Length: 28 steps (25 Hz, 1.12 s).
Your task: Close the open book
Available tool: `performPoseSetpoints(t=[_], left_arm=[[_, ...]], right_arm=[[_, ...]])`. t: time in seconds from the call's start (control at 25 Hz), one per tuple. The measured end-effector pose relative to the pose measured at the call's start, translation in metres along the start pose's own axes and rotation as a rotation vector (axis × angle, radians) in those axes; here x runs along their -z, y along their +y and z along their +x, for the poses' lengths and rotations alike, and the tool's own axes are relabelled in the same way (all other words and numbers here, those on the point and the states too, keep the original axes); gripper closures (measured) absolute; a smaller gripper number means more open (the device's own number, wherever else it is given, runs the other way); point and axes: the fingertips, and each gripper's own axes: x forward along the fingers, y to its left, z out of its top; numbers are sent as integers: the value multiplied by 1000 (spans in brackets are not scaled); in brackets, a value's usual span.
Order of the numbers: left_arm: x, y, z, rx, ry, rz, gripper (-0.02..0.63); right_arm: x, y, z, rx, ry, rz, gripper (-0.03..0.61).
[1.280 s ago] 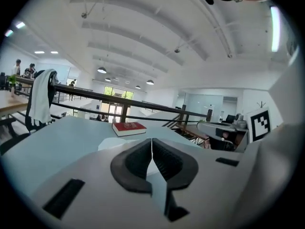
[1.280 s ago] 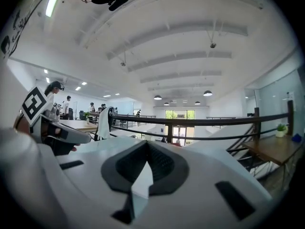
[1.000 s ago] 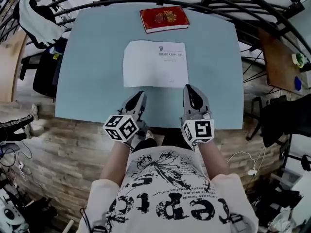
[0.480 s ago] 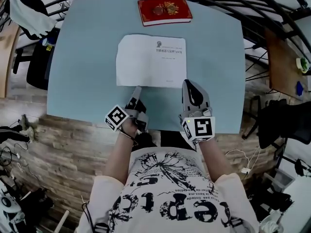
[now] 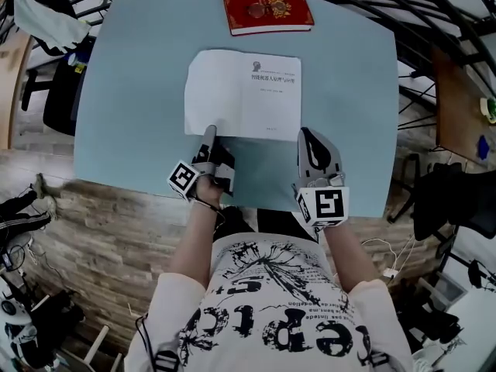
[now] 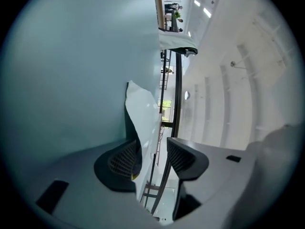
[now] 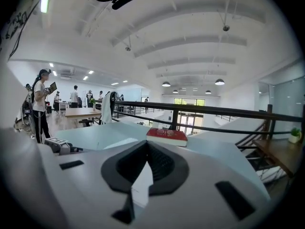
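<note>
The open book lies flat in the middle of the light blue table, white pages up. My left gripper is rolled onto its side at the book's near left edge. In the left gripper view its jaws are opening, and a page edge stands between them, close to one pad and apart from the other. My right gripper rests by the book's near right corner. Its fingertips meet with nothing between them.
A closed red book lies at the table's far edge, also in the right gripper view as the red book. A black railing curves round the table. A chair with a white garment stands at the left. The near table edge is just behind both grippers.
The left gripper has rolled onto its side, dropped to the book's near left edge and opened its jaws round a page edge. The right gripper has shifted slightly towards the book's corner.
</note>
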Motion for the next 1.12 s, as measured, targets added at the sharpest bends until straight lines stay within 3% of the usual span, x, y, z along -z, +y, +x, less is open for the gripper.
performPoseSetpoints(t=[0.08, 0.2, 0.24, 0.4, 0.52, 0.76, 1.0, 1.12], left_arm=[[-4, 0, 4, 3, -29, -29, 416], [-11, 10, 5, -24, -74, -71, 555], [-13, 14, 4, -34, -81, -78, 572], [-9, 9, 3, -27, -79, -89, 580], [-2, -10, 4, -4, -45, -8, 584], [27, -42, 2, -38, 118, 365, 589], [59, -59, 9, -127, 277, 924, 589], [72, -61, 11, -155, 327, 1110, 589]], right_arm=[[3, -1, 0, -1, 6, 3, 568], [4, -3, 0, 0, 8, 7, 568], [5, -4, 0, 2, 10, 7, 568], [8, -8, 0, 31, 30, 18, 568], [7, -10, -4, 48, 24, 40, 568], [-1, -14, -18, 66, -11, 74, 568], [-2, -23, -33, 93, -27, 97, 568], [0, -29, -40, 104, -28, 102, 568]])
